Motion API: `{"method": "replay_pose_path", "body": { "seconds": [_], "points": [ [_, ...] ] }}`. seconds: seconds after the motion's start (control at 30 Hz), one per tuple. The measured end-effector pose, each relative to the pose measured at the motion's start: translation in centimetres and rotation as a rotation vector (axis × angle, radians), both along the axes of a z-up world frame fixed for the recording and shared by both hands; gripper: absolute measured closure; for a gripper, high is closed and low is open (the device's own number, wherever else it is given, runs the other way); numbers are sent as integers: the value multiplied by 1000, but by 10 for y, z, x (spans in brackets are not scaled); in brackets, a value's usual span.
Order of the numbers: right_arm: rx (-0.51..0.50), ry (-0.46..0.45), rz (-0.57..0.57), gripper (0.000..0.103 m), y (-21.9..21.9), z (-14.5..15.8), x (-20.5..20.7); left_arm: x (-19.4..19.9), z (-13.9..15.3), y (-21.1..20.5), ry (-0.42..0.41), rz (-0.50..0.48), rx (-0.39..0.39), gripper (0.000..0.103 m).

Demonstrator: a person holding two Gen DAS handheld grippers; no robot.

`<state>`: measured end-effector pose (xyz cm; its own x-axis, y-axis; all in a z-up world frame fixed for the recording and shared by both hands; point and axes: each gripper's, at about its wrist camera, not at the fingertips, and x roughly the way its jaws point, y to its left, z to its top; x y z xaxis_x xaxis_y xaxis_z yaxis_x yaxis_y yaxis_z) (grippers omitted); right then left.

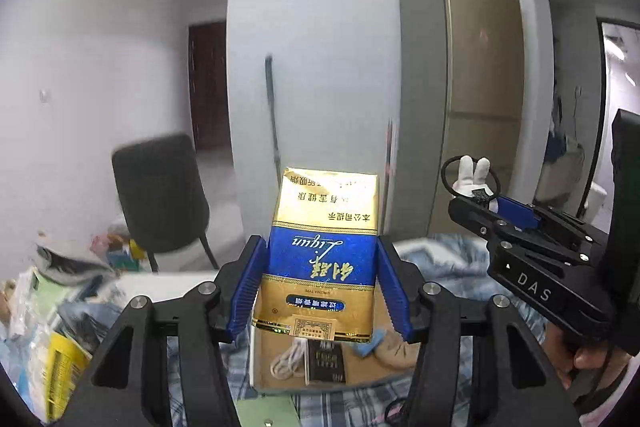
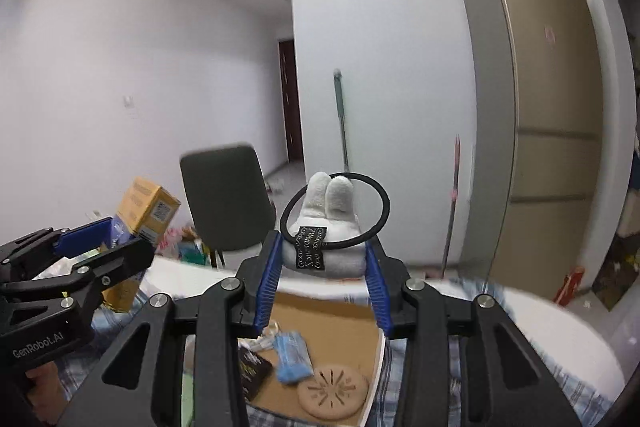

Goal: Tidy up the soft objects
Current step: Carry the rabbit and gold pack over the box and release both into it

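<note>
Tools first, left to right — our left tool (image 1: 320,263) pinches a gold-and-blue packet (image 1: 322,251) upright above the cardboard box (image 1: 280,355); our right tool (image 2: 324,259) pinches a white plush hair tie (image 2: 334,223) — both held aloft.

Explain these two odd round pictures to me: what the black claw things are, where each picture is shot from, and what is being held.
No robot here: a person holds two hand-held grippers, each with a fisheye camera looking along its jaws. The left gripper is closed on a gold and blue pack. The right gripper grips a white plush bunny hair tie. Below lies a cardboard box holding a blue packet, a tan round pad and a dark packet, on checked cloth.
</note>
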<state>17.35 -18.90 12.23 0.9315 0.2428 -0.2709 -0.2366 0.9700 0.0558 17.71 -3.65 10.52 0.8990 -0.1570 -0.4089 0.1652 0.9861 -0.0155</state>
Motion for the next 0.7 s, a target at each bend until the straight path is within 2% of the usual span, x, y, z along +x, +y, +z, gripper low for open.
{"method": "replay_pose_path", "body": {
  "seconds": [0.1,0.23,0.37,0.47,0.63,0.7],
  "points": [
    [1,86,-7,64,-3,-28,19,24,-27,2,86,13,0,46],
    [-42,196,-2,64,1,-70,42,43,-58,3,160,36,7,46],
    [-139,242,-11,64,8,-101,53,60,-91,7,249,58,27,46],
    [-145,317,13,64,9,-121,66,66,-111,12,308,71,13,46],
    [-138,414,56,64,11,-142,84,75,-130,14,367,74,19,46],
    [-137,443,72,63,13,-150,87,79,-133,17,387,80,6,42]
  ]
}}
